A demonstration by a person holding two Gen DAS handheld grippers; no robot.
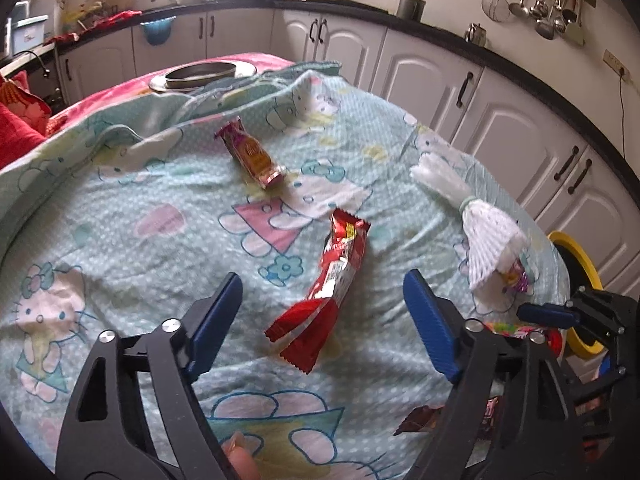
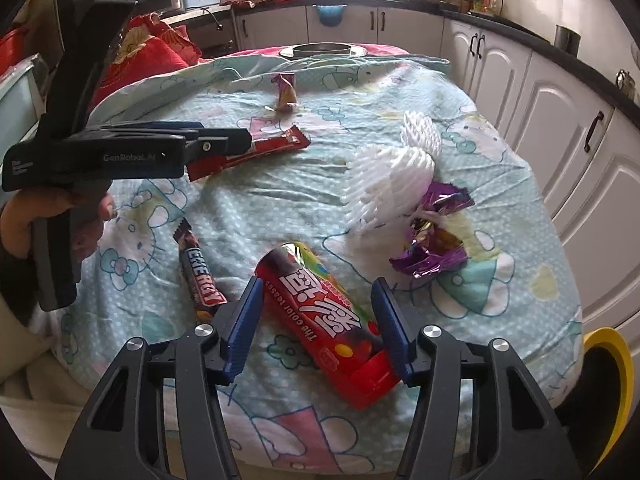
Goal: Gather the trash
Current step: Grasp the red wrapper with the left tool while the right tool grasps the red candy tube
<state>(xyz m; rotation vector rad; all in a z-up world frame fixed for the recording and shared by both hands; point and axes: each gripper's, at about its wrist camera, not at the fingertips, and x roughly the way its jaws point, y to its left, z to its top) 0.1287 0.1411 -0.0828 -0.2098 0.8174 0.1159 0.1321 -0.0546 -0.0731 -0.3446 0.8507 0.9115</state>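
Both grippers stand apart and grip nothing, the left gripper (image 1: 320,320) straddling the red wrapper (image 1: 326,284) and the right gripper (image 2: 318,320) the candy tube (image 2: 324,320) on the tablecloth (image 2: 500,200), so the round tube may roll aside or the pads pinch cloth.

"The color tastes" on red candy tube (image 2: 328,328); "GenRobot" on left hand-held gripper (image 2: 224,142).

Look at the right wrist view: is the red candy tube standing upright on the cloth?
No: the red candy tube lies on its side on the cloth, between the open fingers of the right gripper.
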